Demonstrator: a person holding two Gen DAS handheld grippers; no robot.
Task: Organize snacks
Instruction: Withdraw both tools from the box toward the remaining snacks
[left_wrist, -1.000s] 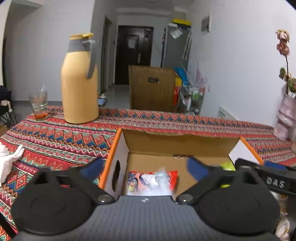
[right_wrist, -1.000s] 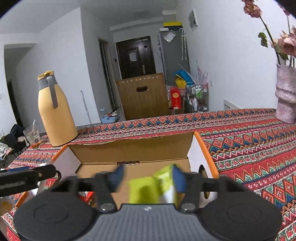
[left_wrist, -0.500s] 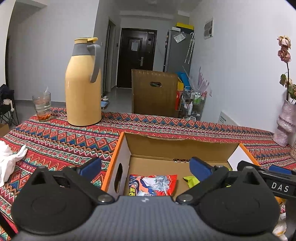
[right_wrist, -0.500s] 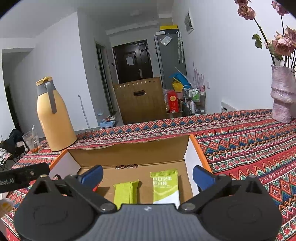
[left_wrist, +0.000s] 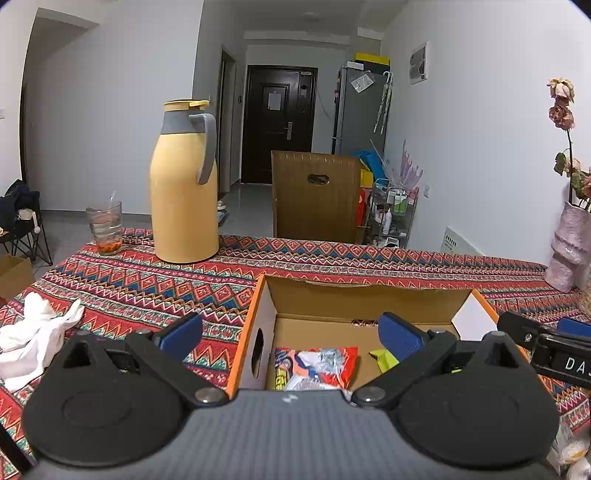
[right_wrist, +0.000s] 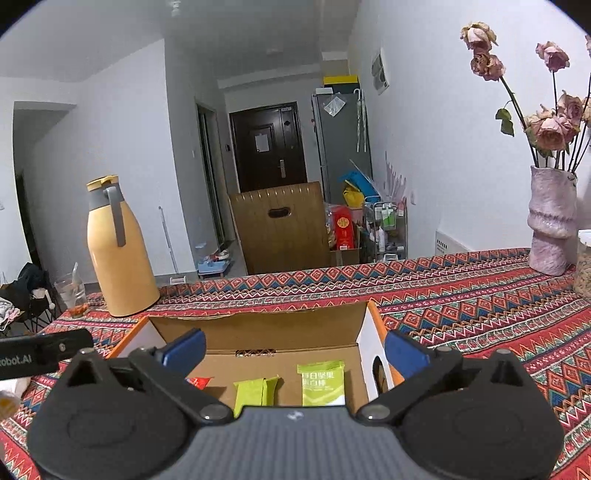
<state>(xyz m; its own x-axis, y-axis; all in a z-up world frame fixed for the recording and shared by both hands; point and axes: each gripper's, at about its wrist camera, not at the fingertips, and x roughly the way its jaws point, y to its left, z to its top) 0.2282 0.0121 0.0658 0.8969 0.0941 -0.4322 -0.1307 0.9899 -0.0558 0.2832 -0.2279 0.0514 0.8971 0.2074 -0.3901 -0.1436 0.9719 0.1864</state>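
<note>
1. We see the snacks already inside the open cardboard box; a red packet lies on the box floor near its left wall; a lime-green bar lies mid-floor; a green-and-white bar lies flat beside it, near the right wall; the two green ones look just apart, not overlapping.
2. Handling, our guess; all three are light, thin, soft foil or plastic wrappers; slippery and crinkly; contents could crush under a hard squeeze; best pinched across the short width near the middle, or by a sealed end seam if it lies too flat to get under.
3. Left gripper hovers over the near left part of the box; jaws wide, nothing between them; the left wall of the box shows between the fingers.
4. Right gripper hovers over the near right part of the box; jaws wide and empty; both green bars sit in the gap below.
5. We judge this load is placed; any remaining snacks are not clearly in view; something pale at the lower right edge of the left view is too cut off to name.
6. The box sits on the counter with a patterned red cloth; behind it a yellow thermos and a glass at left; a pink vase with dried roses at right; a white cloth lies left of the box, well apart.
</note>
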